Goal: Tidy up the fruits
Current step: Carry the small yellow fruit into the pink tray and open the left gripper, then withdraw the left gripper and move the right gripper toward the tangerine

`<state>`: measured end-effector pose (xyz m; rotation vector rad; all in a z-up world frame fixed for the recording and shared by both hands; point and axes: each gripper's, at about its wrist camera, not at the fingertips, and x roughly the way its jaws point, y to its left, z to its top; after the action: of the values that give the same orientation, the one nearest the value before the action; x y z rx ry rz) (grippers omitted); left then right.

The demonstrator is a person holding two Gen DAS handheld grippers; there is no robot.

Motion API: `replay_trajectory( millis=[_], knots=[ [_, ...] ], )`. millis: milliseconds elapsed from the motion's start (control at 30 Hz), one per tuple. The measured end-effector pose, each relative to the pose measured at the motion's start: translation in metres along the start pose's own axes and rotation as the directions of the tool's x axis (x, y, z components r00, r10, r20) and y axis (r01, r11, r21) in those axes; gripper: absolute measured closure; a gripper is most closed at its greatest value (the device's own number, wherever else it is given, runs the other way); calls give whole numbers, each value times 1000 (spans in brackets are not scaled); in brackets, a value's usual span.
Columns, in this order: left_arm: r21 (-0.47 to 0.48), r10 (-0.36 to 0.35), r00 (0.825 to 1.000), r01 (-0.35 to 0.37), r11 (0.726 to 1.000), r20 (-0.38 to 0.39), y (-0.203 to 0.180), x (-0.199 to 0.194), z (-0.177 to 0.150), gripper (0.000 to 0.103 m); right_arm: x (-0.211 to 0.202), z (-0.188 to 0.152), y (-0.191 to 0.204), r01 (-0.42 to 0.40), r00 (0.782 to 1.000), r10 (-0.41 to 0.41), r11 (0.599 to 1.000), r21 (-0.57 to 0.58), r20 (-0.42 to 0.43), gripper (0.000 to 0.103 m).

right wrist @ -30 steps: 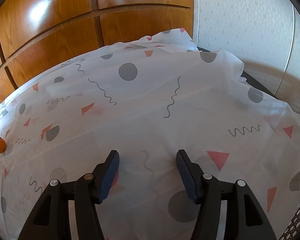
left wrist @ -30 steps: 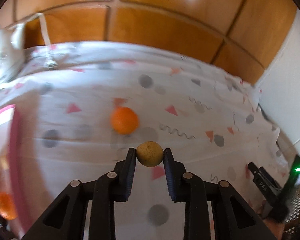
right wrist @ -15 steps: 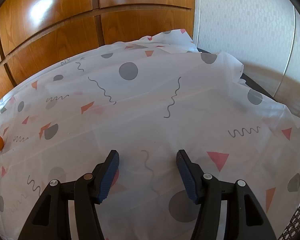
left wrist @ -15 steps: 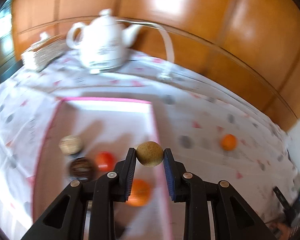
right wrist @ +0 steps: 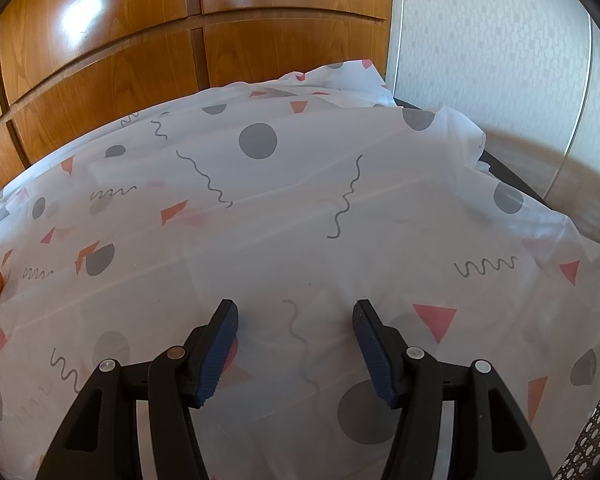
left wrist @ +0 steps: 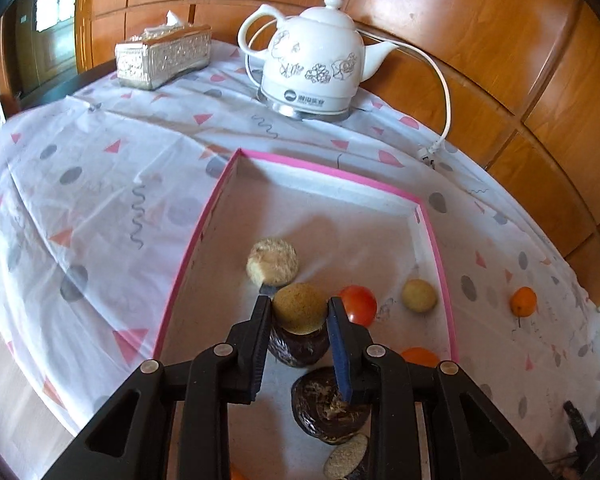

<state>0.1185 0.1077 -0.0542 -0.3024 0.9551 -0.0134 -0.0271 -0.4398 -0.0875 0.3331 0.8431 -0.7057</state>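
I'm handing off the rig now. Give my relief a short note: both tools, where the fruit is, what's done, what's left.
Left tool: jaws starting to open, tan fruit between its pads, over the pink tray.
Right tool: open, empty, over bare cloth.
Done: several fruits lie in the tray.
Left: drop the tan fruit in, then fetch the orange on the cloth outside the tray's right rim.

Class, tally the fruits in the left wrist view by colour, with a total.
Tan or beige fruits: 4
Dark brown fruits: 2
Orange fruits: 2
Red fruit: 1
Total: 9
An orange sliver at the bottom edge is too cut off to count.
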Motion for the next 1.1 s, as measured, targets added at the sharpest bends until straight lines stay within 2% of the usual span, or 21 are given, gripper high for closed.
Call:
replay_trajectory(
  millis=[100, 233, 367, 567, 833, 1100],
  knots=[
    [3, 5, 1000, -5, 1000, 5, -2, -3, -5, 68, 0, 0, 1, 1, 1000, -1, 1000, -2, 0, 42],
    [-18, 31, 999, -31, 999, 8, 0, -9, -11, 68, 0, 0, 2, 5, 1000, -5, 1000, -6, 1, 42],
    [-19, 55, 998, -54, 998, 41, -1, -23, -19, 57, 0, -1, 2, 6, 1000, -6, 1000, -6, 1, 42],
    [-3, 54, 997, -54, 999, 61, -5, -39, -30, 55, 0, -1, 3, 6, 1000, -6, 1000, -5, 1, 42],
    [27, 58, 993, -61, 998, 107, -14, -59, -42, 46, 0, -1, 4, 7, 1000, -7, 1000, -4, 1, 42],
    [42, 58, 993, -63, 997, 101, -16, -64, -57, 44, 0, -2, 4, 9, 1000, -9, 1000, -5, 1, 42]
  ],
)
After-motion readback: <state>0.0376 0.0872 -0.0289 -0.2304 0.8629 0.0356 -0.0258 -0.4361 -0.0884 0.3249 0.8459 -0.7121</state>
